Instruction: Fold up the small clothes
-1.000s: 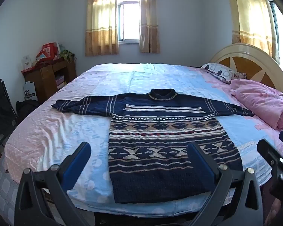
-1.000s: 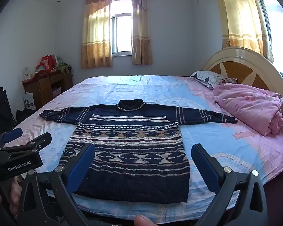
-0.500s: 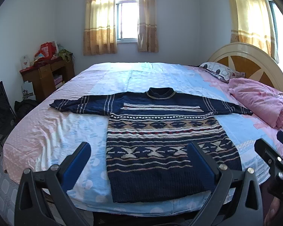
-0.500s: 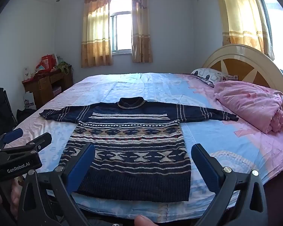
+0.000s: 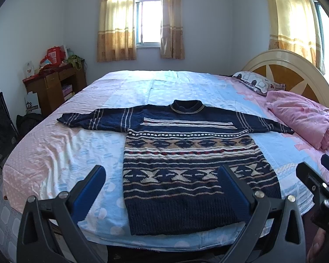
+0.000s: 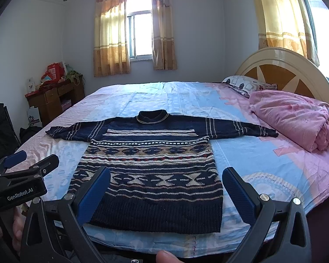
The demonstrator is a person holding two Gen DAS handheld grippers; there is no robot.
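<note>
Sweater, navy knit with cream and tan patterned bands (image 5: pixel 186 164), lies flat, sleeves outspread, on the pink-and-blue bedsheet (image 5: pixel 61 151). Left gripper (image 5: pixel 162 179) and right gripper (image 6: pixel 166 182) hover off the sweater's hem, jaws spread wide, empty. Pink folded quilt (image 6: pixel 294 118) lies beside the sweater's right sleeve.

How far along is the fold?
Done: the sweater lies flat on the bed, sleeves spread, no fold in it. In hand: nothing; the left gripper and the right gripper are both open, short of the hem. Left: every fold.
</note>
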